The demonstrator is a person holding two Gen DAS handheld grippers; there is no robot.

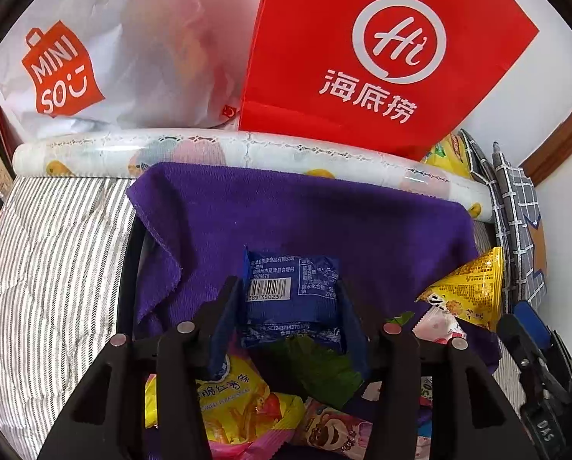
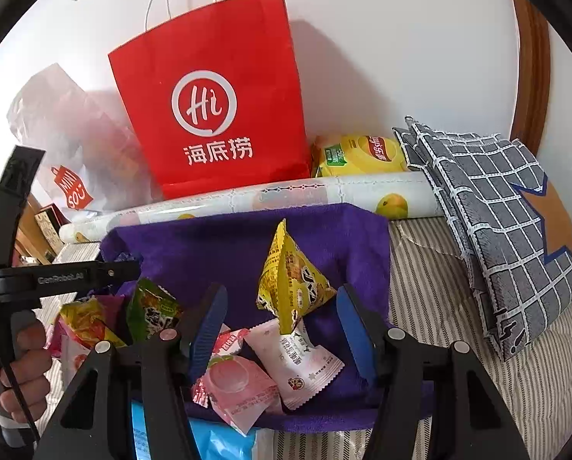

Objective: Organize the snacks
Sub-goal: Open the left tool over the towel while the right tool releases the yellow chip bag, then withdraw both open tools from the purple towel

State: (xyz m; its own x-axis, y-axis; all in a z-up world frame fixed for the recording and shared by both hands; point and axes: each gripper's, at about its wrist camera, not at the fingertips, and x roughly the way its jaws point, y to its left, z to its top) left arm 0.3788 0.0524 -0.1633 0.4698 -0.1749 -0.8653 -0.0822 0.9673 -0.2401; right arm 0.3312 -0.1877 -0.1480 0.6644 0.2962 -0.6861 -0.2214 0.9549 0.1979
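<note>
Your left gripper (image 1: 291, 303) grasps a blue snack packet (image 1: 291, 299): both blue pads press its side edges, and the packet hangs barcode-up over the middle of the purple towel (image 1: 324, 222). Below it, toward the towel's near edge, lie a green packet (image 1: 316, 368), a yellow sweet-potato snack bag (image 1: 232, 402) and a pink chocolate-print packet (image 1: 332, 425).

Your right gripper (image 2: 282, 329) stands released. Its blue pads are apart and press on nothing. Between them, on the towel's near part, lie a white star-print candy wrapper (image 2: 297, 360) and a pink peach packet (image 2: 239, 387), the wrapper partly over the peach packet. A yellow triangular packet (image 2: 286, 272) stands upright just beyond them, near the towel's centre. A light blue packet (image 2: 216, 441) lies at the towel's near edge, under the gripper.

The towel lies on a striped bedcover (image 2: 458, 306). Along the towel's far edge lies a fruit-print roll (image 2: 362, 191). Behind the roll, against the wall, stand a red paper bag (image 2: 216, 115) and a white plastic bag (image 1: 113, 57). A yellow chip bag (image 2: 358, 153) sits right of the red bag, and a grey checked pillow (image 2: 496, 211) rests at the bedcover's far right corner.
</note>
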